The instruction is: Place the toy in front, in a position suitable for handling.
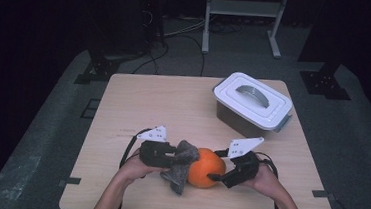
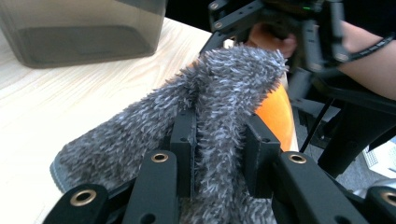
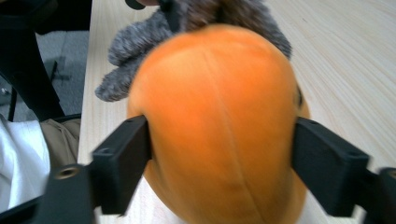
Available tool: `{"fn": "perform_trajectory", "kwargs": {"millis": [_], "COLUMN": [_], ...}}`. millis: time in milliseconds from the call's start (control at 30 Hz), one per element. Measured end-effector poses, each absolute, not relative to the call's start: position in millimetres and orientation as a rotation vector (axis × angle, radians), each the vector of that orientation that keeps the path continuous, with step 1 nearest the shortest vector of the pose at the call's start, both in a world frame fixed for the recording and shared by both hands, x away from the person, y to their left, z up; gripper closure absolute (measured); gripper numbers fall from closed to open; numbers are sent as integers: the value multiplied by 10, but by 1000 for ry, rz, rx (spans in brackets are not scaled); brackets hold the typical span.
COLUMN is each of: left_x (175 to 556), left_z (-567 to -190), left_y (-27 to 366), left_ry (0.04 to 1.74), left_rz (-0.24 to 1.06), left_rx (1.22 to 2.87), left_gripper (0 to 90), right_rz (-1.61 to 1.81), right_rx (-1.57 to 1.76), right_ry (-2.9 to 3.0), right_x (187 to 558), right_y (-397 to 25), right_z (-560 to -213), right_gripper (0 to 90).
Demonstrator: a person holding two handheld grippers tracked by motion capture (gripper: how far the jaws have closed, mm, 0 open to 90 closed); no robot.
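From the high view, my left tool and right tool meet near the front edge of the tabletop. Between them sits an orange ball, with a grey cloth pressed against its left side and hanging down to the wood. My left tool is clamped on the cloth; my right tool grips the ball from the right. Farther back and to the right stands a grey box with a white lid and handle, well apart from my hands. No writing on it can be read.

In the left gripper view, my two jaws are closed on a fold of the shaggy cloth, which rises between them. The ball shows behind the cloth, touching it. The right tool is beyond, and the box stands at upper left.

In the right gripper view, my jaws press on both sides of the ball, which rests on the tabletop. The cloth lies against its far side. I see no label on the ball.
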State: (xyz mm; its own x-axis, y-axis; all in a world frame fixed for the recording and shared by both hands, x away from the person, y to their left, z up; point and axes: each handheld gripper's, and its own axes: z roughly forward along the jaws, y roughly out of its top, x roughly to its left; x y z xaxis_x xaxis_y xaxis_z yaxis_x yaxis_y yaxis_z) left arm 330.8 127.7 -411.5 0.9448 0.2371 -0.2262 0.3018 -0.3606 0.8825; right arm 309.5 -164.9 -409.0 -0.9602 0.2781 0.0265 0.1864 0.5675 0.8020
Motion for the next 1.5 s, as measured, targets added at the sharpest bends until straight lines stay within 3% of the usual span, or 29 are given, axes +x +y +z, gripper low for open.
{"fn": "perform_trajectory", "kwargs": {"millis": [200, 233, 367, 533, 833, 1167, 1367, 1500], "left_x": [3299, 3298, 3294, 3243, 3247, 3335, 3350, 3354], "left_z": [-4116, -4118, -4069, -3901, -3947, -4116, -4139, -4151], "left_y": [1248, 1242, 1283, 1331, 1313, 1356, 1318, 1299], "left_ry": [380, 381, 366, 314, 309, 390, 429, 442], "left_rz": [-72, -73, -80, -67, -99, -108, -104, -111], "left_rx": [1962, 1962, 1948, 1918, 1913, 1915, 1905, 1899], "left_gripper": [691, 691, 692, 692, 692, 694, 694, 694], "right_rz": [1343, 1356, 1362, 1452, 1503, 1500, 1446, 1416], "right_rx": [466, 488, 437, 392, 379, 393, 463, 459], "right_ry": [2693, 2690, 2641, 2607, 2661, 2688, 2711, 2695], "right_x": [3092, 3101, 3063, 3021, 3066, 3194, 3182, 3121], "right_y": [-1564, -1560, -1578, -1558, -1458, -1682, -1680, -1626], "right_z": [-4103, -4121, -4114, -4067, -4176, -4213, -4139, -4046], "right_gripper": [154, 169, 370, 405, 383, 325, 205, 179]}}
